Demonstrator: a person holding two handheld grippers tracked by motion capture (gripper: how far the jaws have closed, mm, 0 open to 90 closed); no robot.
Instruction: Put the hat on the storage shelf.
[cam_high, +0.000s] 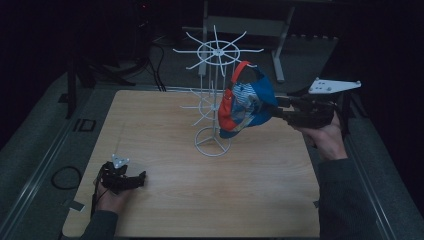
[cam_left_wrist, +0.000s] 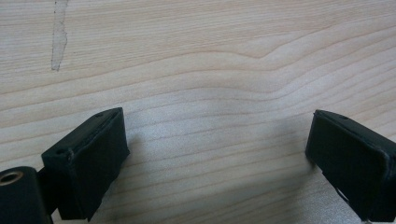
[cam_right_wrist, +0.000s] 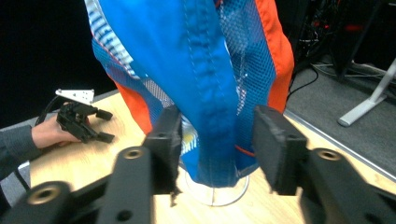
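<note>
At the white wire rack near the table's far edge, your right gripper has its jaws spread either side of the blue and orange cap, which hangs from an upper arm of the rack; whether a pad touches cloth is hard to tell. Tug sideways and the light rack could tip, or the strap could snag. Your left gripper rests with jaws apart on the pale wooden table. Around it, the room is dark, with cables on the floor.
</note>
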